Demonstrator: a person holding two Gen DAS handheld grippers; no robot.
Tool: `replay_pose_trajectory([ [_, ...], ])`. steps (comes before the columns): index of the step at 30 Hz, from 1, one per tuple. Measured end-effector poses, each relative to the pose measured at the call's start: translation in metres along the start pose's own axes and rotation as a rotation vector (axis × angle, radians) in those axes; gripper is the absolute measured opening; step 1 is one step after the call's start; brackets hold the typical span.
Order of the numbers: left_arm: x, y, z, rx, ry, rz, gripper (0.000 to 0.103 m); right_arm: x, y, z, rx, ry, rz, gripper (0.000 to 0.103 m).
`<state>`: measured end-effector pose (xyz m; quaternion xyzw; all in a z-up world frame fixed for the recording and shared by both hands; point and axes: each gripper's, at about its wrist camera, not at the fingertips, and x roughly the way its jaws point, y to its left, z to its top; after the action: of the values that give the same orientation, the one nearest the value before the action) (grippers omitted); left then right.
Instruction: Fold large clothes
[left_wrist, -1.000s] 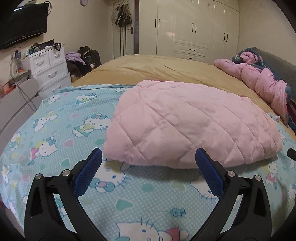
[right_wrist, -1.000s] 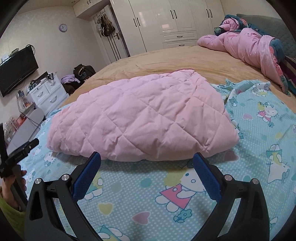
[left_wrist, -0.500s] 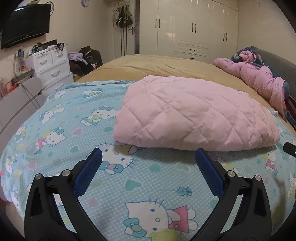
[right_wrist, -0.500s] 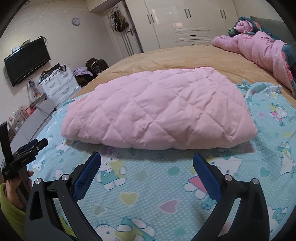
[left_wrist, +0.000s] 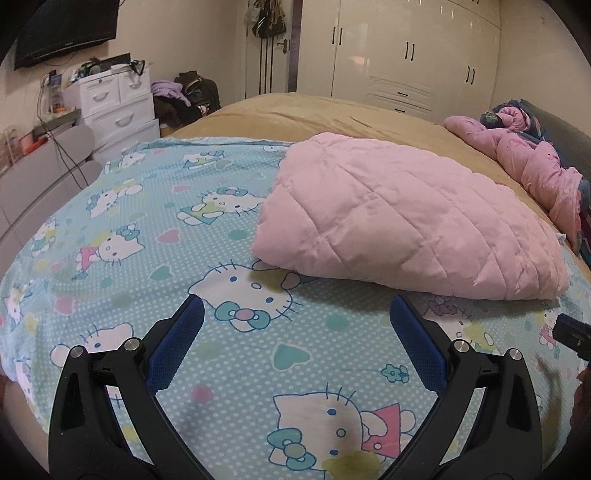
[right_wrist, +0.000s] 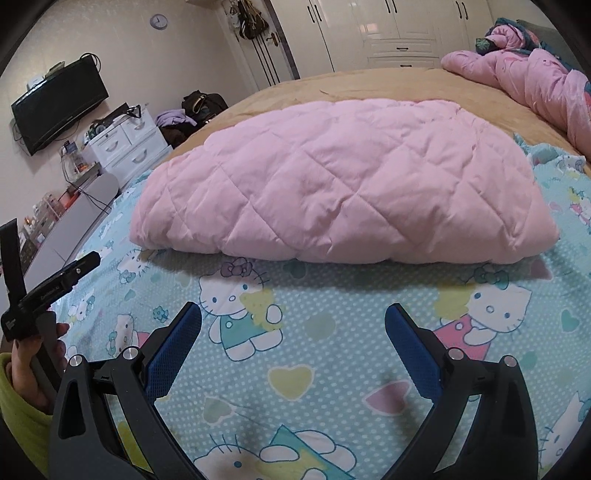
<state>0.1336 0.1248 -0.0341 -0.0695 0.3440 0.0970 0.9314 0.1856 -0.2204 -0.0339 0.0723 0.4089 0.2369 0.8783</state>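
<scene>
Both claws, left (left_wrist: 295, 325) and right (right_wrist: 293, 328), had drawn back, spread and empty; the pink quilted coat (right_wrist: 343, 184) lay folded ahead (apparently finished).

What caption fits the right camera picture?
Open right gripper above cartoon-cat sheet, facing the folded pink quilted garment.

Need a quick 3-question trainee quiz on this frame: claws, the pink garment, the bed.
1. True or false: the left claw is shut on the pink quilted garment.
2. What does the garment lie on: A) the tan bedspread only, B) partly the cartoon-cat sheet, C) the floor?
3. Fill in: the right claw is ____ and holds nothing.

Key: 1 false; 2 B; 3 open.
</scene>
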Motion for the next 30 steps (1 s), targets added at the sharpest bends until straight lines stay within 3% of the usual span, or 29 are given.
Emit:
replay_pose_trajectory([
  [18,0.023,0.004,-0.001,-0.027,0.074,0.013,0.095,0.012,-0.071,-0.002,0.193,0.009,-0.046,0.099],
  [30,0.06,0.004,0.007,-0.14,0.17,-0.106,0.095,-0.012,-0.155,0.0,0.447,-0.049,-0.038,0.099],
])
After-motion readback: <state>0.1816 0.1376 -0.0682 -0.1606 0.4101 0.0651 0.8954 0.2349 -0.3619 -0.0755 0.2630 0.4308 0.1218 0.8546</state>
